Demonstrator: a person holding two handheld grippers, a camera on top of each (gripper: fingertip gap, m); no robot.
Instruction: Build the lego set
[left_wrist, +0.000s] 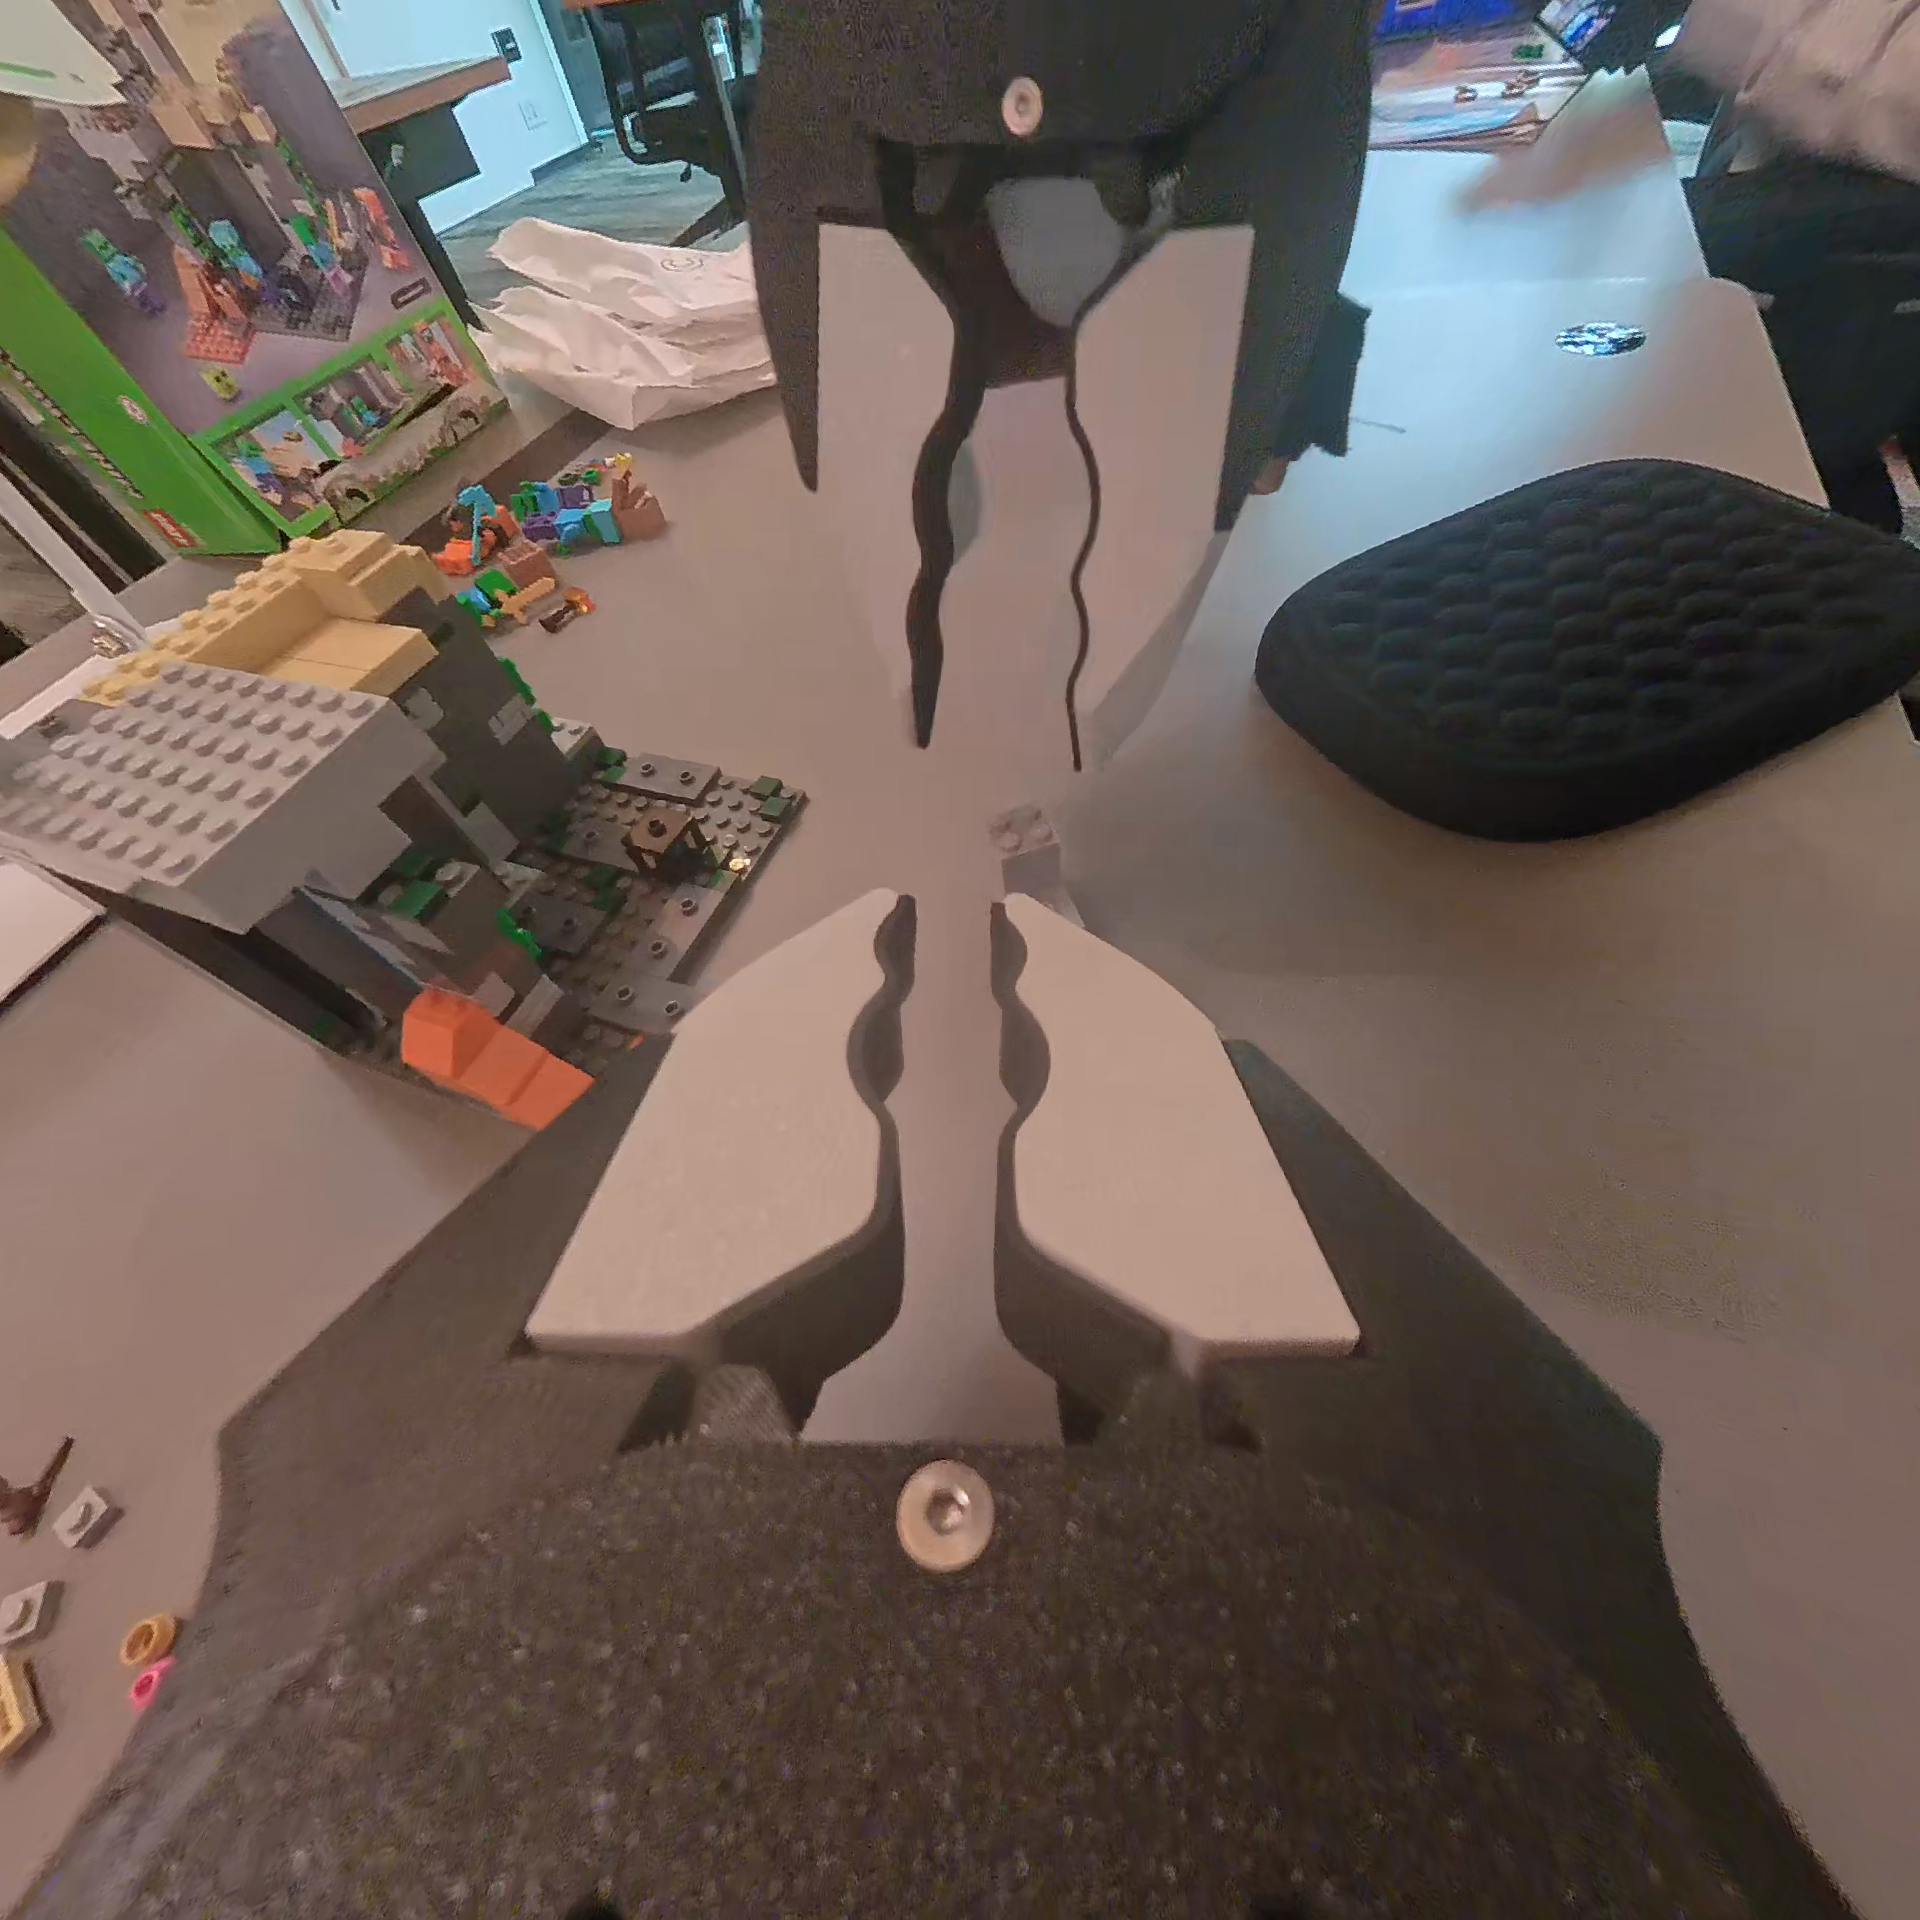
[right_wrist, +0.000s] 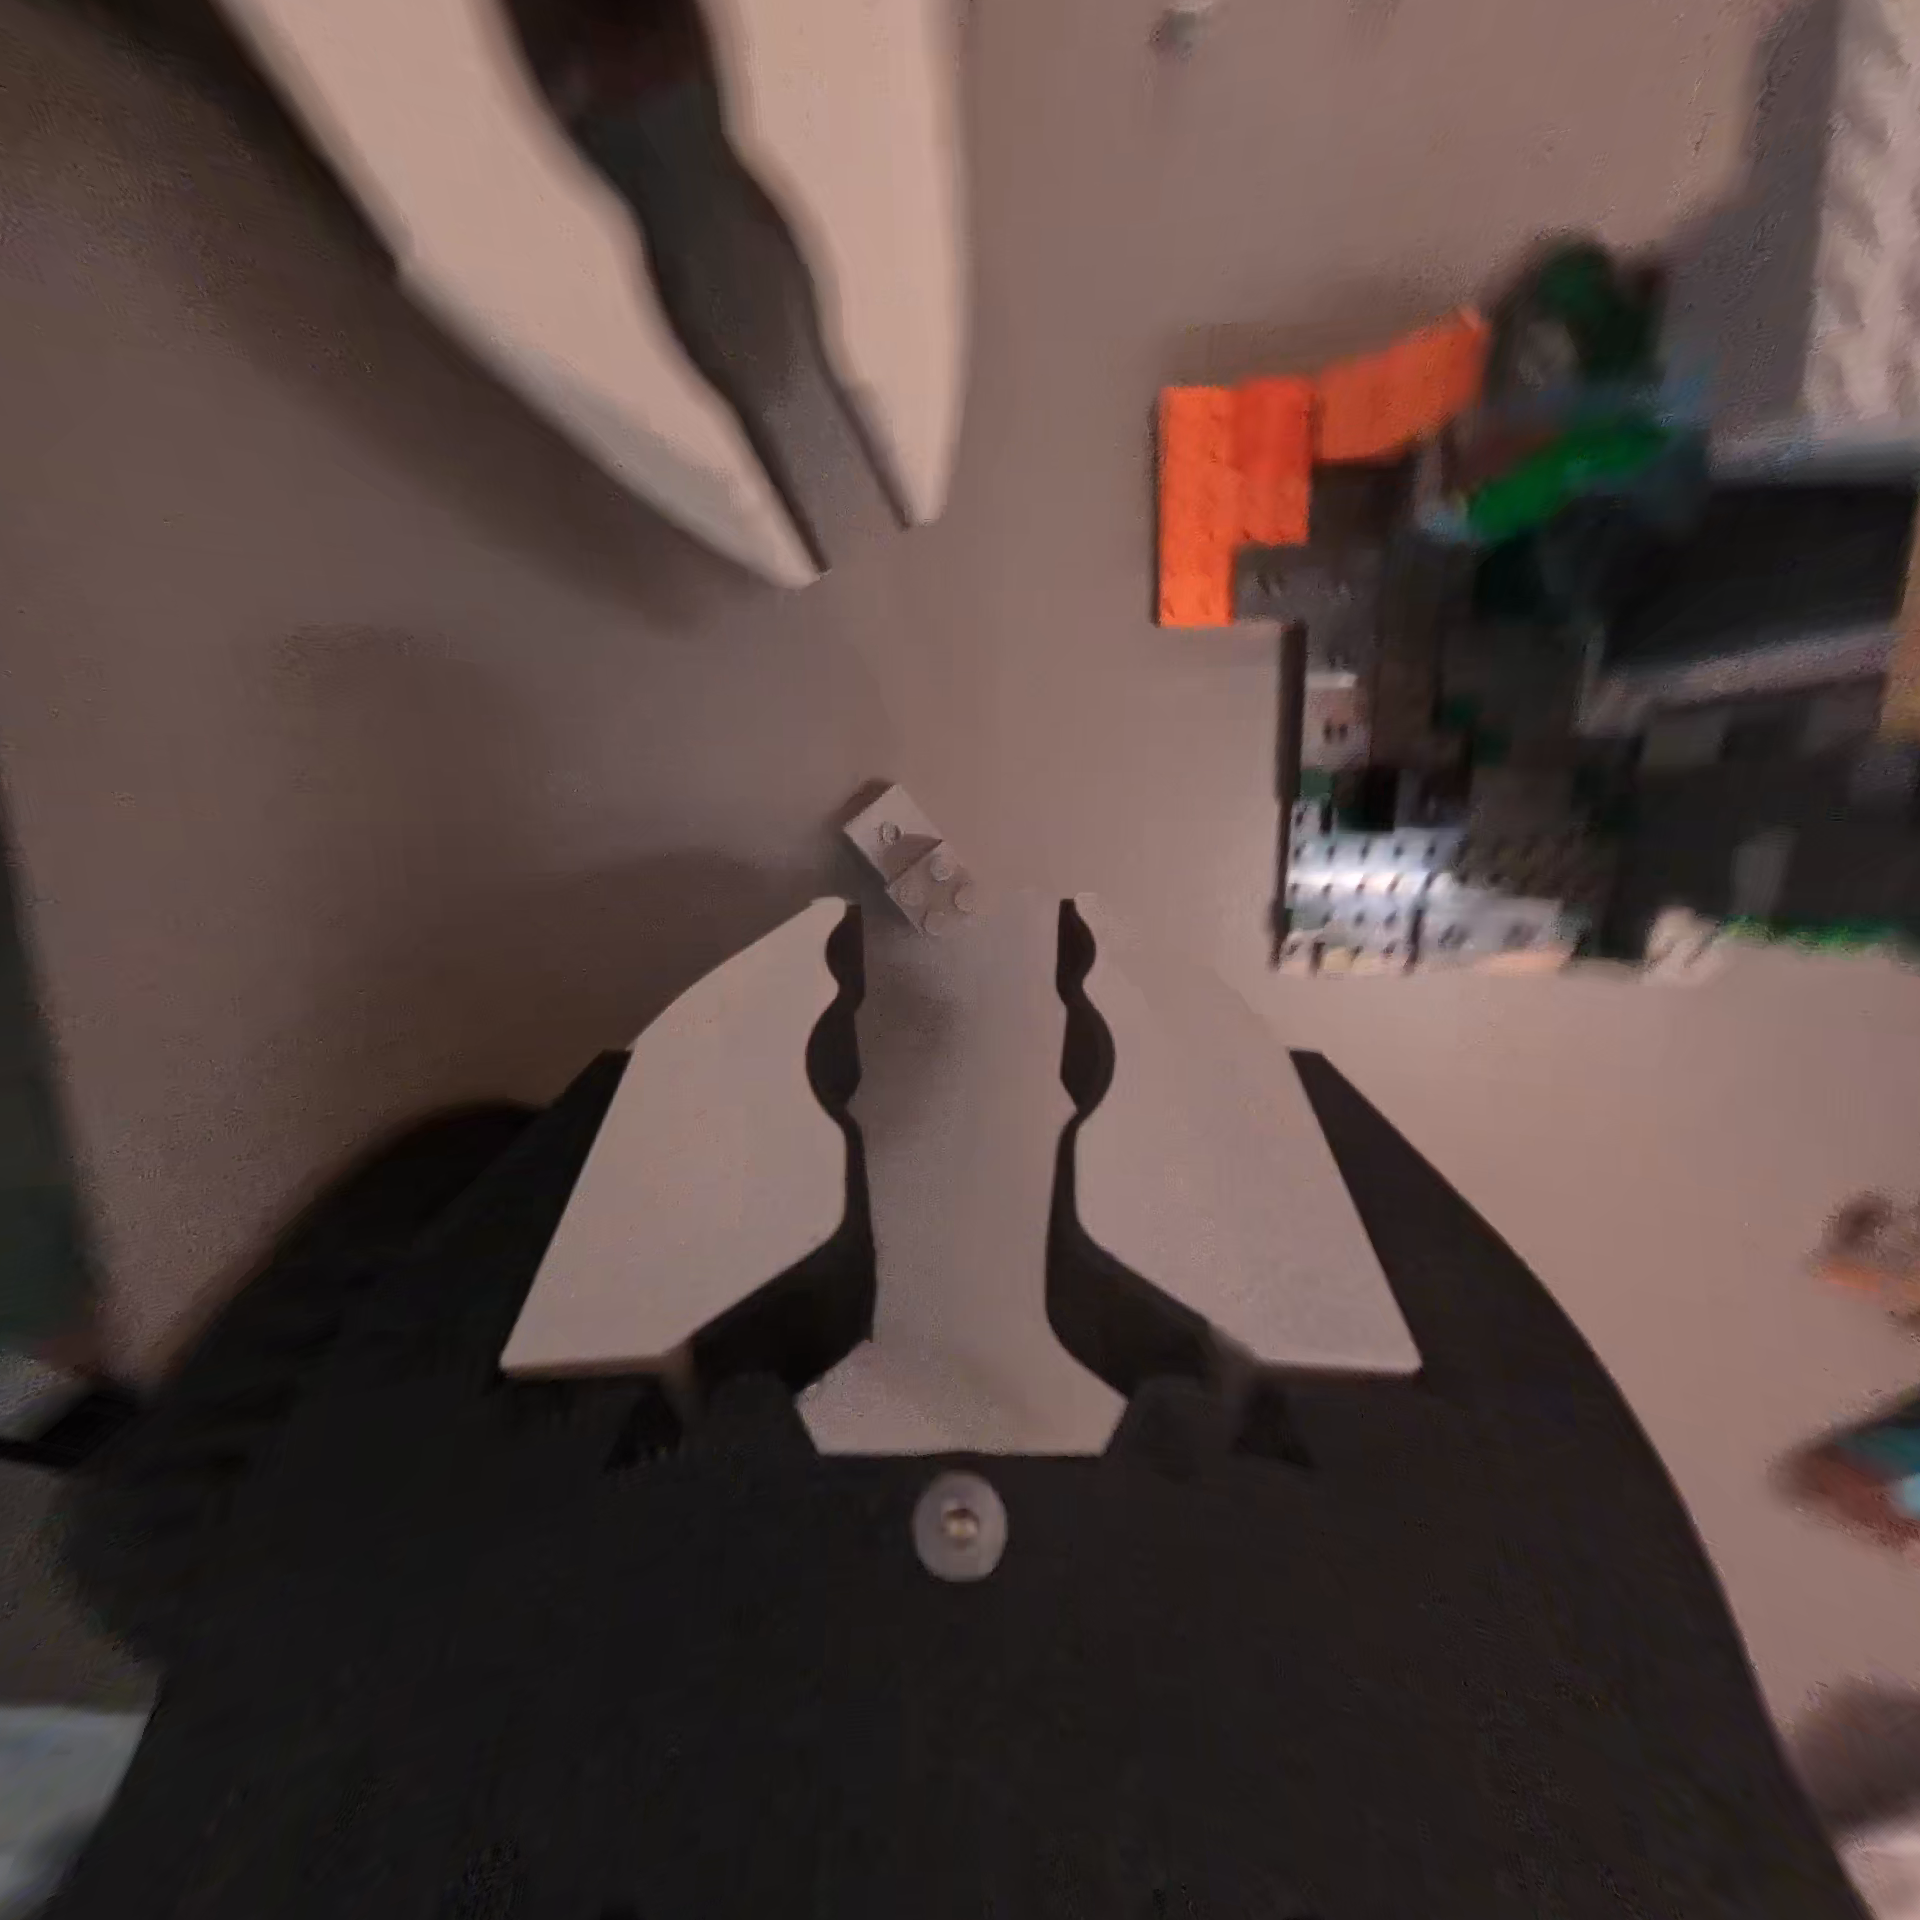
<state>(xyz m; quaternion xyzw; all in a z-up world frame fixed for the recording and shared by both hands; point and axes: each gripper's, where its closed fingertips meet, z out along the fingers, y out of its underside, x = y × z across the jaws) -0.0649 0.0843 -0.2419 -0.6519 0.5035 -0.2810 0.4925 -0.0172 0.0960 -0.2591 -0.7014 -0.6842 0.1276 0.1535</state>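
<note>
Grey bench (left_wrist: 1351, 1143) fills most of the left wrist view, with office chairs and another desk far behind. Left claw (left_wrist: 954, 909) hangs over it with its fingers slightly parted and nothing between them, only bare bench showing in the slot. Just beyond its right fingertip (left_wrist: 1023, 920) sits a small grey brick (left_wrist: 1027, 840), studs up, resting on the bench. Facing it from the far side, the right claw (left_wrist: 997, 753) points back toward the brick, its fingers apart and holding nothing. Left of the left claw stands a brick-built model (left_wrist: 364, 831) in grey, tan and green with an orange piece at its near corner; farther off lie loose coloured bricks (left_wrist: 540, 540), a printed box (left_wrist: 208, 312) and white paper bags (left_wrist: 634, 322). Right of the claw lies a black padded cushion (left_wrist: 1579, 644). Right wrist view is motion-blurred. Here the right claw (right_wrist: 956, 914) stands released, wide apart, with the grey brick (right_wrist: 909, 868) lying on the bench close by the tip of its left finger (right_wrist: 842, 920), not pinched; whether it touches that tip, cannot tell. Left claw (right_wrist: 862, 540) comes in from the upper left, empty. Brick-built model (right_wrist: 1507, 644) sits to the right of the claw.
</note>
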